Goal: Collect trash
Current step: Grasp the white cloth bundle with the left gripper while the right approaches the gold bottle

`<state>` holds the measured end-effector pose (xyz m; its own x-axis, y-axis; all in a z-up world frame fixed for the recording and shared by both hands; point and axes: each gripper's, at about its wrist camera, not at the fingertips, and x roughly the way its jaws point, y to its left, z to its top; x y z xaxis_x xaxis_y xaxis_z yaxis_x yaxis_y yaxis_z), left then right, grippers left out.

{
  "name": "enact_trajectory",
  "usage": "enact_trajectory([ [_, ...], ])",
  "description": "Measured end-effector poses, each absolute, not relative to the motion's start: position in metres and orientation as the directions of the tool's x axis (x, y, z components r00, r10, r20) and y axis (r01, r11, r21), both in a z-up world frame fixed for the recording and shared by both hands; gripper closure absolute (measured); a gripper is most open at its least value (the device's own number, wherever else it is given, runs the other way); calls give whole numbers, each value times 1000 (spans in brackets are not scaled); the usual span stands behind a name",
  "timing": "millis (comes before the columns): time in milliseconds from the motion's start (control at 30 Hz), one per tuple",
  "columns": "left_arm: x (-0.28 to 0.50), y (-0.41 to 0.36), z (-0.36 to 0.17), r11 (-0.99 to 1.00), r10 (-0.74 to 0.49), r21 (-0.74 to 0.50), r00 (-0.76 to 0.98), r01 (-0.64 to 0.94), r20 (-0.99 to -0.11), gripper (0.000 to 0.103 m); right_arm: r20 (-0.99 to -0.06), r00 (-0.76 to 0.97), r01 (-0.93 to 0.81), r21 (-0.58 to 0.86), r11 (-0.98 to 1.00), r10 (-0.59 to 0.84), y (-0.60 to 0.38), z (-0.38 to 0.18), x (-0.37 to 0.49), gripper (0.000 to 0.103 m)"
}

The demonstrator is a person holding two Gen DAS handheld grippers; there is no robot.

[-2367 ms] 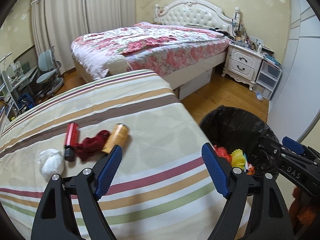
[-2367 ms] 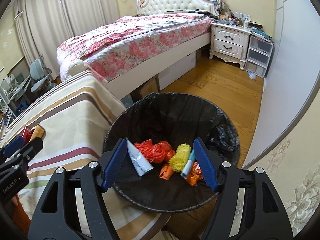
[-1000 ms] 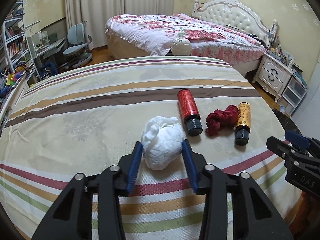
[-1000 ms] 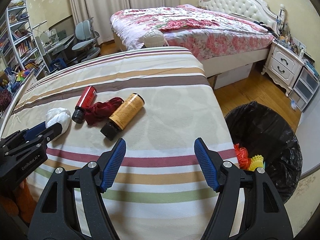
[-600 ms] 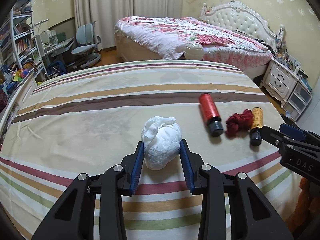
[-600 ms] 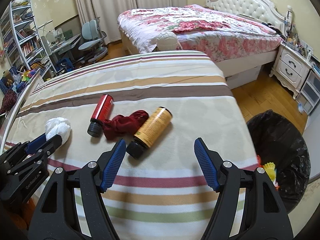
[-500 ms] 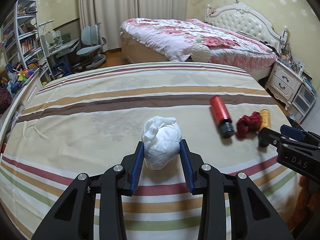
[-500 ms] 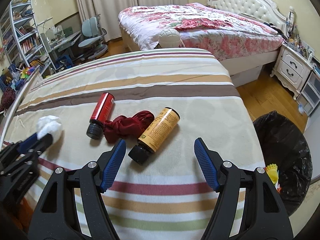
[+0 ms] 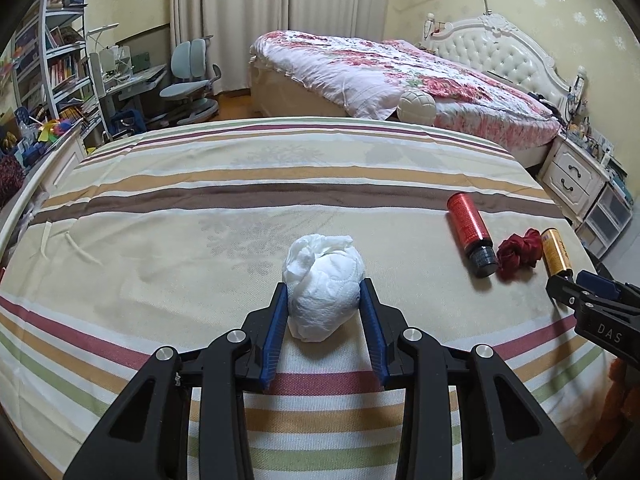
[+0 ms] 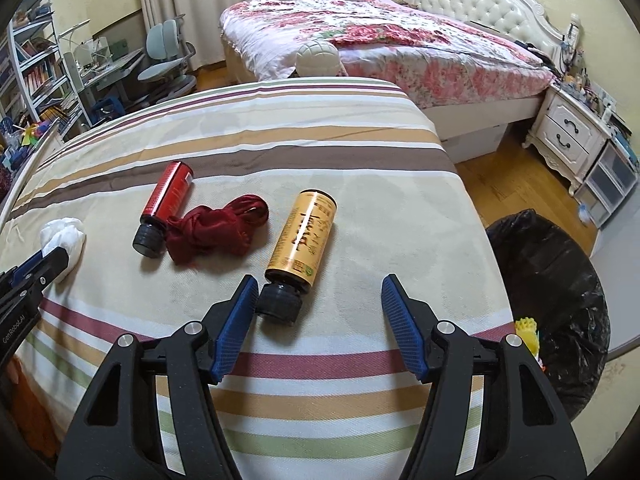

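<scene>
My left gripper (image 9: 323,300) is shut on a crumpled white tissue wad (image 9: 322,280), held above the striped bedspread (image 9: 200,240); the wad also shows in the right wrist view (image 10: 64,236). My right gripper (image 10: 318,300) is open and empty above the bedspread, its left finger just beside the black cap of an orange bottle (image 10: 304,240) lying on its side. A red bottle (image 10: 166,204) and a dark red cloth bundle (image 10: 216,230) lie to its left. A trash bin with a black bag (image 10: 556,280) stands on the floor at the right.
A second bed with a floral quilt (image 9: 400,72) stands behind. A white nightstand (image 10: 568,140) and plastic drawers are at the right. A desk, chairs (image 9: 188,76) and bookshelves are at the back left. Wooden floor (image 10: 508,188) lies between the beds.
My left gripper closed on the tissue wad and lifted it slightly, swinging left. My right gripper moved from over the bin to over the bedspread, close to the orange bottle.
</scene>
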<state>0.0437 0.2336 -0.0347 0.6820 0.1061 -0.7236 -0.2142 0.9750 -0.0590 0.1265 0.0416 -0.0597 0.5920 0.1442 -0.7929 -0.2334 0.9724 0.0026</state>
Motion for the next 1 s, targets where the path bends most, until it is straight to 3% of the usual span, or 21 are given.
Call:
enact_trajectory([
  [1000, 42, 240, -36, 970, 73, -110, 689, -217, -721, 66, -795, 593, -196, 15, 980, 130, 39, -54, 138, 42],
])
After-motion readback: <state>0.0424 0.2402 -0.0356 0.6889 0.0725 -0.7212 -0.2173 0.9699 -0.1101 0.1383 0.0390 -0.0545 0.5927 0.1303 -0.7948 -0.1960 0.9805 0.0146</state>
